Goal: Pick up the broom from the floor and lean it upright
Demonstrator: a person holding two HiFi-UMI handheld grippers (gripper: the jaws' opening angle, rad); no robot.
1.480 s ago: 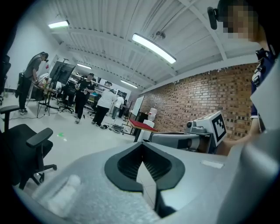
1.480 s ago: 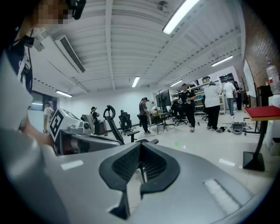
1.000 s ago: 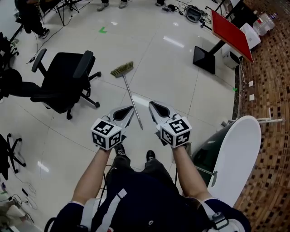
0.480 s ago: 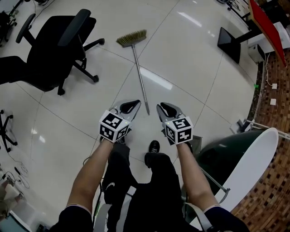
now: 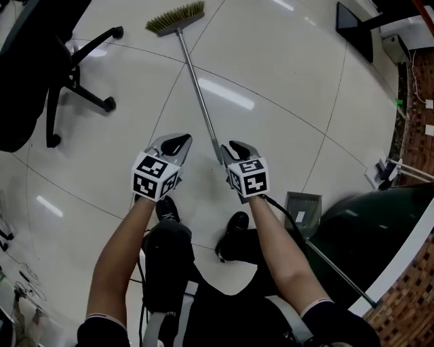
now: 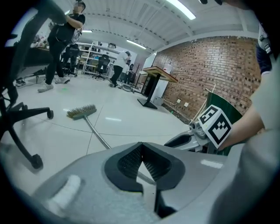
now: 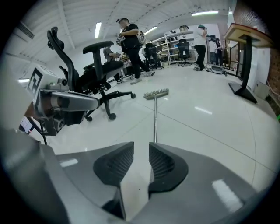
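Down by the person's feet, the left gripper (image 5: 176, 141) hovers with its fingers pressed together, empty. The right gripper (image 5: 236, 146) is opening, its fingers only narrowly apart, nothing pinched, poised right at the handle's near tip. The broom (image 5: 196, 88) lies flat on the floor (image 5: 291, 135), its bristle head (image 5: 175, 17) far out beside the office chair (image 5: 41, 61). Danger here: that narrow gap could nudge the thin handle, sending it skidding across the glossy tile, and a grip at the very tip would let the head swing.
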